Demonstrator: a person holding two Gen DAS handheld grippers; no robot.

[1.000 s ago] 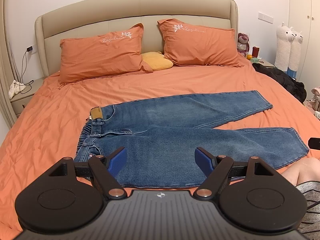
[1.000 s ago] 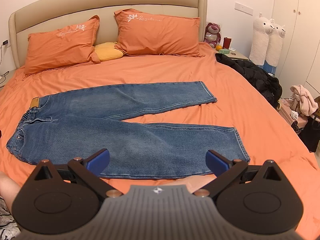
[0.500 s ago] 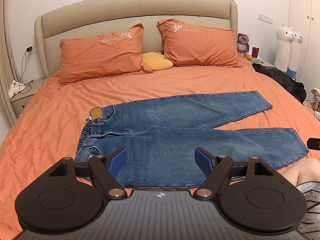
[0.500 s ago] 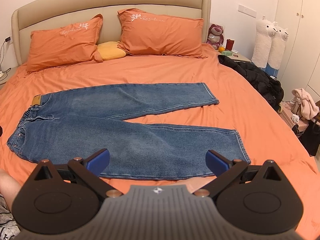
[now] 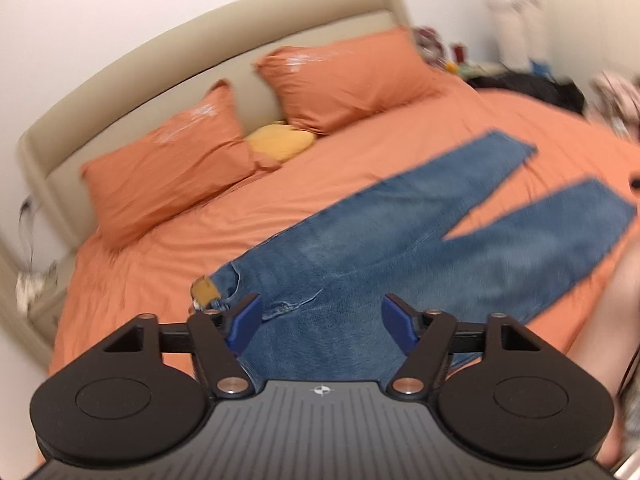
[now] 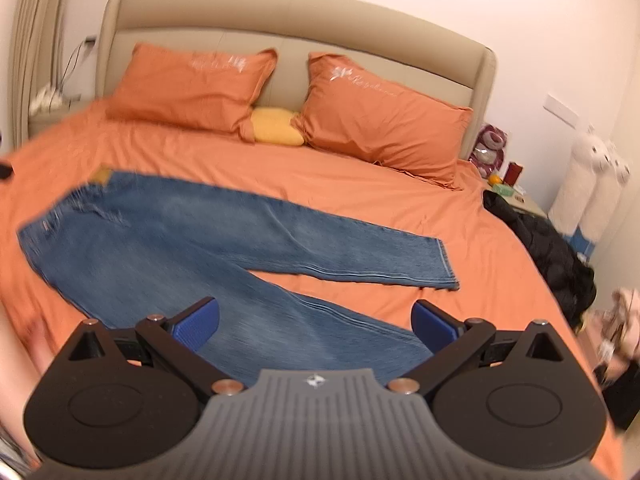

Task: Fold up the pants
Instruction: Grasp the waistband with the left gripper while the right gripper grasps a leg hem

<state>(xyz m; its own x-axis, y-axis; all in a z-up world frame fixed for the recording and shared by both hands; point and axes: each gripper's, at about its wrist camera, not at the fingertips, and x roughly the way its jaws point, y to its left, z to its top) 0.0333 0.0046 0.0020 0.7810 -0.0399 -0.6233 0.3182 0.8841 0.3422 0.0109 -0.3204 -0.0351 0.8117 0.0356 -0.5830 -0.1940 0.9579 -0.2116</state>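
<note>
Nearest in the left wrist view, the left claw (image 5: pixel 320 322) hangs above the waist end of the blue jeans (image 5: pixel 400 248), its blue pads (image 5: pixel 244 322) closing but still apart, with only denim lying below them and nothing pinched. In the right wrist view the right claw (image 6: pixel 316 324) is spread wide over the nearer trouser leg, gripping nothing. The jeans (image 6: pixel 192 248) lie flat and unfolded across the orange bed (image 6: pixel 360 188), legs splayed apart. Beyond them two orange pillows (image 6: pixel 192 84) and a small yellow cushion (image 6: pixel 276 126) lean against the beige headboard (image 6: pixel 288 20).
</note>
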